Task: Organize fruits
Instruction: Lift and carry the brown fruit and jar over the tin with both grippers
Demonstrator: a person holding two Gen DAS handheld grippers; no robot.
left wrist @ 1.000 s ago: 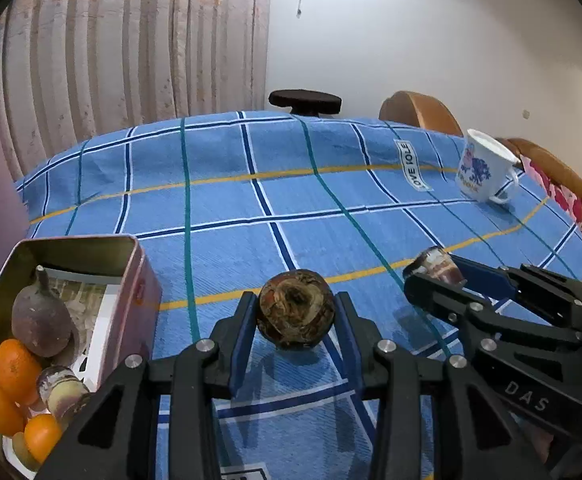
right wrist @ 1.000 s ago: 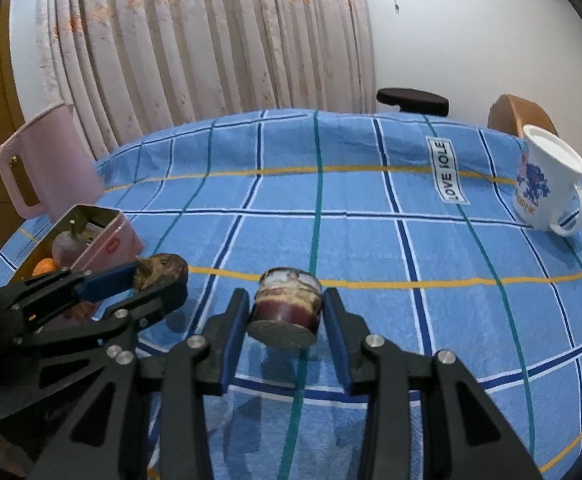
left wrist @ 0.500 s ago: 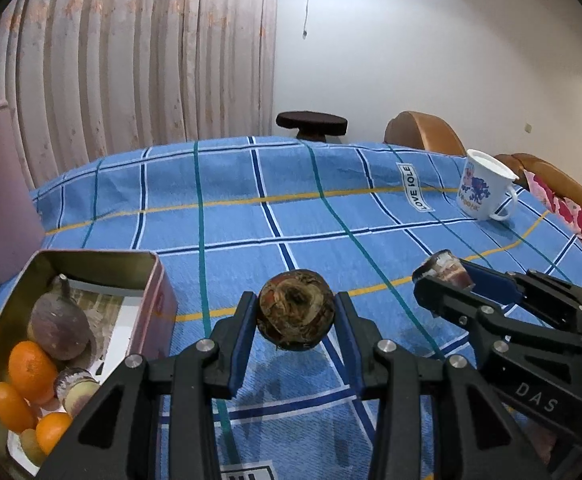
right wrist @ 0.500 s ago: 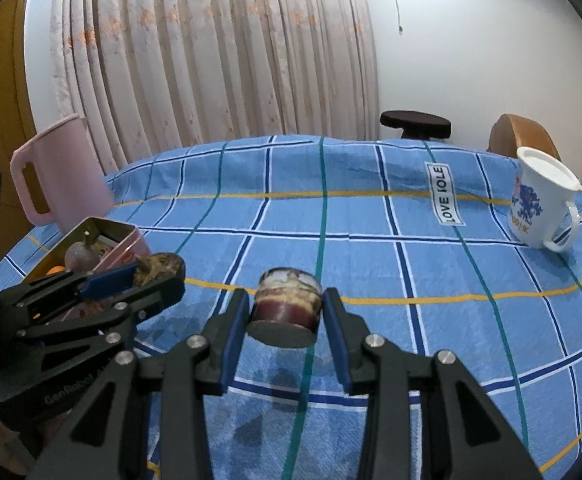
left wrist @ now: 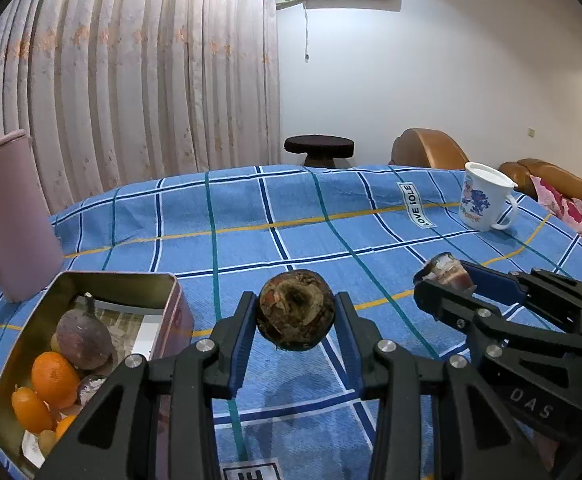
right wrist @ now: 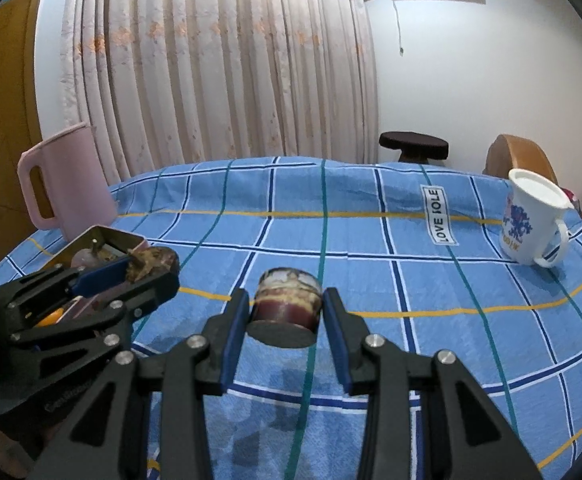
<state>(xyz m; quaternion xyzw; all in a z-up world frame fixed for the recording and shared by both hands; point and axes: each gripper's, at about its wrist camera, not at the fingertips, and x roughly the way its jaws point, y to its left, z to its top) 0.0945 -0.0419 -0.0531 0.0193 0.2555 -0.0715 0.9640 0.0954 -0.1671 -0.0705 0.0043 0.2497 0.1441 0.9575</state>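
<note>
My left gripper (left wrist: 295,316) is shut on a round brown fruit (left wrist: 295,309) and holds it above the blue checked tablecloth. My right gripper (right wrist: 285,312) is shut on a cut dark-red fruit piece (right wrist: 285,304), also held above the cloth. The right gripper shows at the right of the left wrist view (left wrist: 447,280), the left gripper at the left of the right wrist view (right wrist: 151,266). A metal tin (left wrist: 159,280) at the lower left holds a purple fruit (left wrist: 85,338), oranges (left wrist: 55,378) and other small fruits.
A pink jug (left wrist: 7,220) stands behind the tin at the left. A white mug (left wrist: 485,202) with blue print stands at the far right of the table. A dark stool (left wrist: 319,148) and brown chairs (left wrist: 431,150) are beyond the table.
Both grippers have lifted and tilted up with their fruits still held; more of the curtain and wall shows now. The tin looks a little nearer the left gripper.
</note>
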